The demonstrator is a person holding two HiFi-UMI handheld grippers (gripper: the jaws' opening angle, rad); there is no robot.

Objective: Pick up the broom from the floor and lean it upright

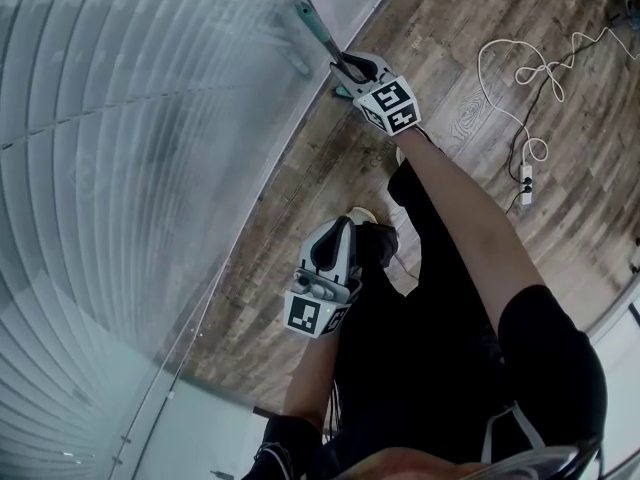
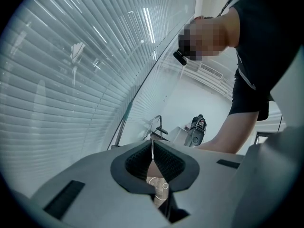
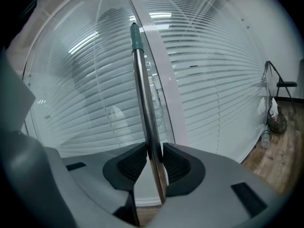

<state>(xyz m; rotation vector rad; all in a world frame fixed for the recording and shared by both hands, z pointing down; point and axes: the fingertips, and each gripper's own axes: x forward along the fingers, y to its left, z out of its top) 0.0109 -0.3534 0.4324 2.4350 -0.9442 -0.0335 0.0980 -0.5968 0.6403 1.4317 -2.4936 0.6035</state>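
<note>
The broom's handle (image 1: 318, 30) is a metal rod with a teal end cap, and its top rests against the glass wall. My right gripper (image 1: 345, 68) is shut on the rod below the cap. In the right gripper view the handle (image 3: 142, 89) rises straight up out of the right gripper (image 3: 154, 158), with the pads against its two sides. The broom's lower part is hidden behind the gripper and the person's arm. My left gripper (image 1: 340, 230) hangs lower, near the person's body and apart from the broom. In the left gripper view it (image 2: 152, 148) is shut with nothing in it.
A glass wall with horizontal blinds (image 1: 130, 168) fills the left side and meets the wooden floor (image 1: 450, 58). A white cable with a power strip (image 1: 527, 183) lies on the floor at the right. A dark chair (image 3: 280, 87) stands far right along the wall.
</note>
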